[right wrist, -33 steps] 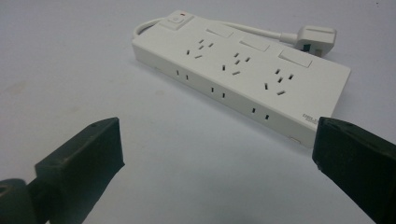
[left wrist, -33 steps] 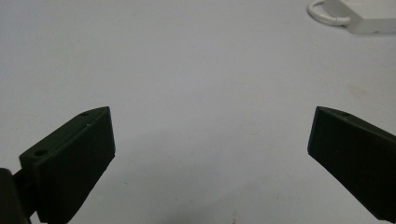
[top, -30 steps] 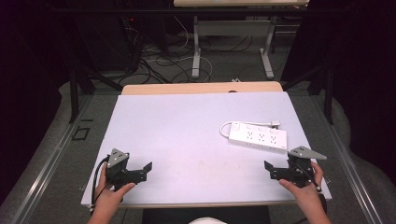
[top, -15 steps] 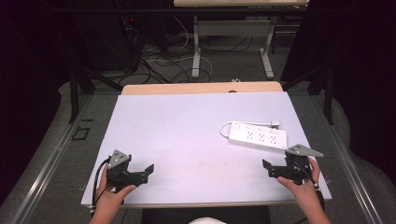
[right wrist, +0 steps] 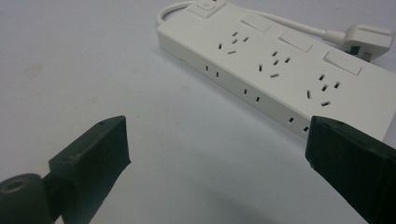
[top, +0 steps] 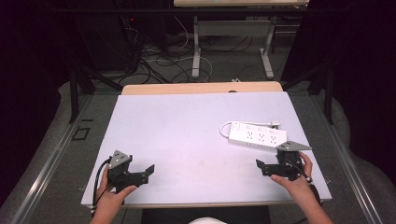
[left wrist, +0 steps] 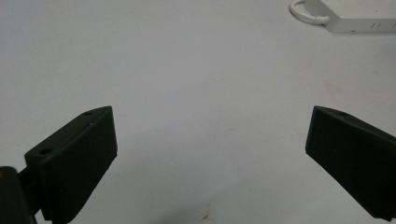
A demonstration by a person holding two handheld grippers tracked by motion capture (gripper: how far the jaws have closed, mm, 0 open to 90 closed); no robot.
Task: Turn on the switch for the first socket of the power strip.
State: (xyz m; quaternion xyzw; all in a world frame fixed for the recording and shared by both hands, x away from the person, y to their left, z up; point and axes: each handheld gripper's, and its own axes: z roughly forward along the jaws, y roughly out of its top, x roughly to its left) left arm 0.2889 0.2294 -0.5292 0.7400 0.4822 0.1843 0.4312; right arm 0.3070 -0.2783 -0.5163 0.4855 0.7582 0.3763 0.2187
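A white power strip (top: 257, 136) with its cord looped at one end lies on the right part of the pale table (top: 196, 126). My right gripper (top: 261, 167) hovers just in front of it, held in a hand, jaws wide open. In the right gripper view the power strip (right wrist: 289, 74) lies close ahead and to the right of my right gripper (right wrist: 215, 135), with its white plug (right wrist: 369, 39) behind it. My left gripper (top: 145, 171) rests near the front left edge, open and empty. In the left gripper view the power strip (left wrist: 359, 14) shows far off beyond my left gripper (left wrist: 210, 140).
A wooden strip (top: 201, 87) borders the table's far edge. Beyond it, on the floor, are another table's legs (top: 196, 51) and loose cables (top: 159, 60). Dark curtains stand on both sides.
My right gripper has shifted a little to the left, in front of the power strip. The left gripper has barely moved.
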